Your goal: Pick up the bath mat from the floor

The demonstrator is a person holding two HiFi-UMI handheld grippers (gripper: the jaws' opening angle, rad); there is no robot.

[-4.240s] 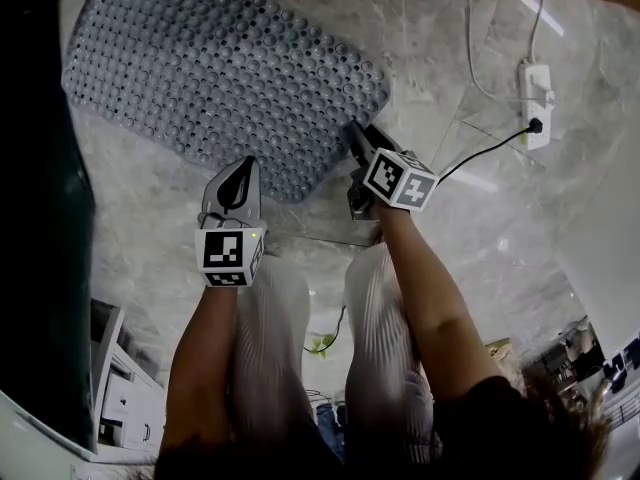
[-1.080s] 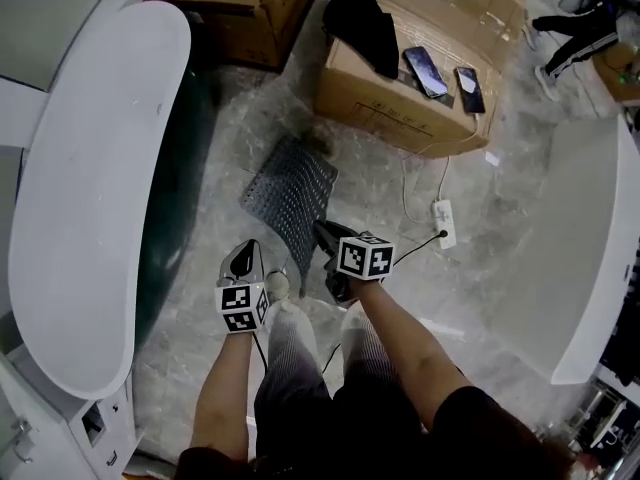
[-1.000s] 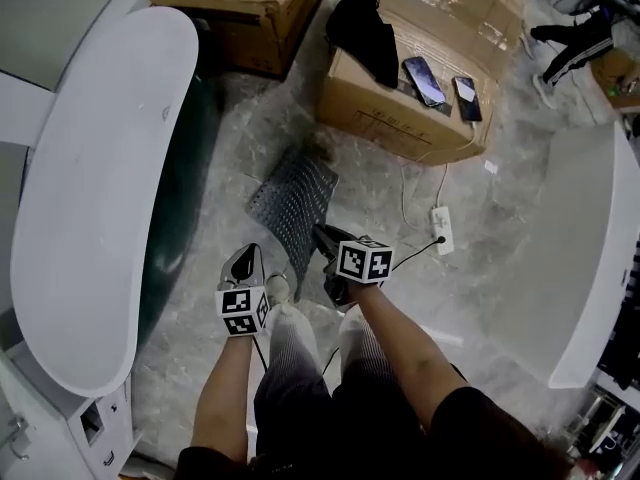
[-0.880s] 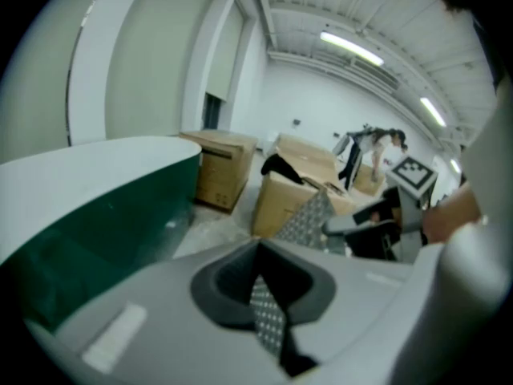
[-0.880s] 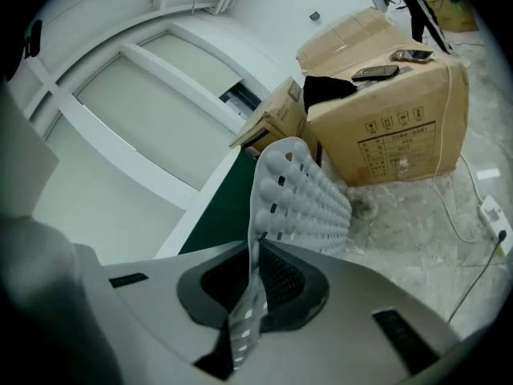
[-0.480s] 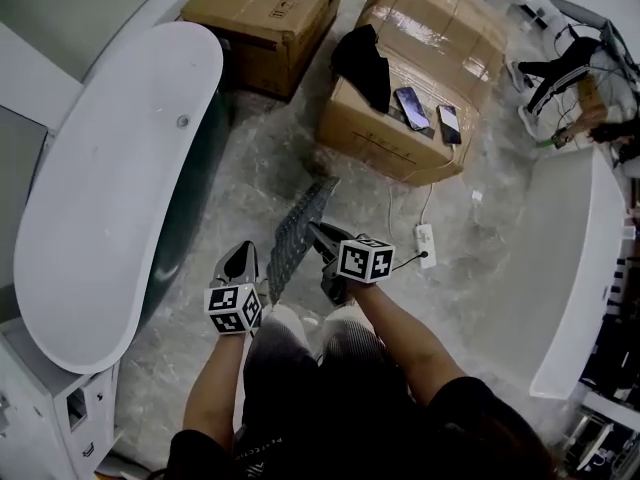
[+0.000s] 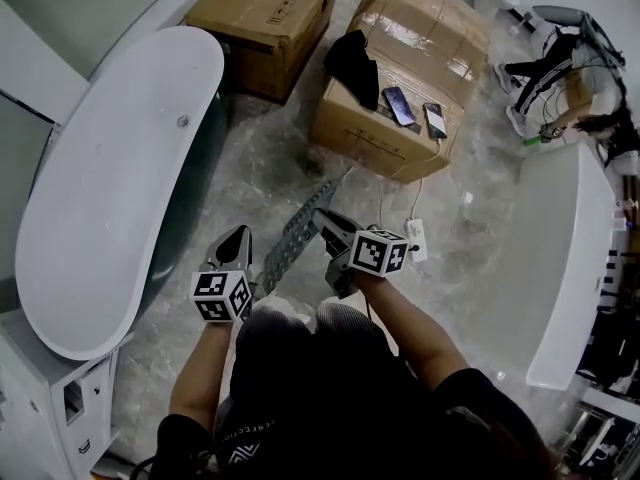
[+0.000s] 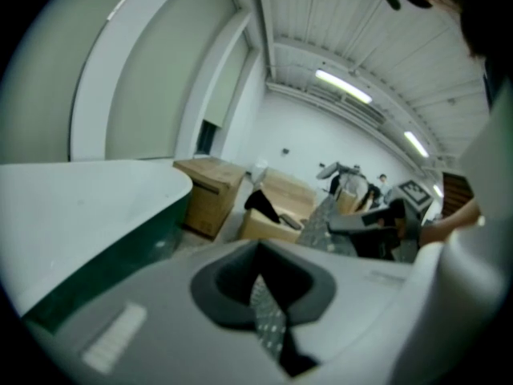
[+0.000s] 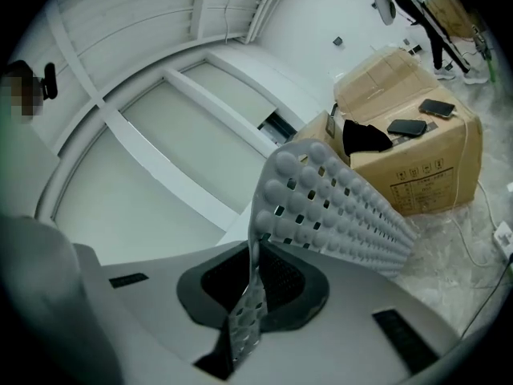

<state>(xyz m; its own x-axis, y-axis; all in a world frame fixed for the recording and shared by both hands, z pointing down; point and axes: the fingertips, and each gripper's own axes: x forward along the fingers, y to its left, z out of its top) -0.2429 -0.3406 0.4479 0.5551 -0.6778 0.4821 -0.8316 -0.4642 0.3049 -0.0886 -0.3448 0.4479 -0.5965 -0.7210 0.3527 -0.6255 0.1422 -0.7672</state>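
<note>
The bath mat (image 7: 296, 236) is held up off the marble floor (image 7: 255, 158), just in front of the large cardboard box (image 7: 372, 133) and on the person's side of it. From the head view it is seen nearly edge-on, as a narrow grey perforated strip running from near the box's front face back toward the person's legs. Its far corner appears to be clear of the floor, though this cannot be settled from so steep an angle.

The right gripper (image 7: 326, 221) is closed on the mat. In the right gripper view the jaws are seen pressed together on a thin edge of the mat (image 9: 345, 207), which rises out of the right gripper (image 9: 244, 311) and bends over toward the box, its knobbed side showing. The left gripper (image 7: 237, 236) is likewise clamped on the mat. In the left gripper view a perforated sliver of the mat (image 8: 268, 321) is pinched in the narrow slit of the left gripper (image 8: 260, 295).

On top of the box a black cloth (image 7: 352, 63) and two phones (image 7: 398, 106) are laid. A second box (image 7: 270, 13) is set to the left of it, and a white bathtub (image 7: 110, 178) farther left. A power strip (image 7: 415, 240) is lying on the floor in front of the box, just right of the right gripper.
</note>
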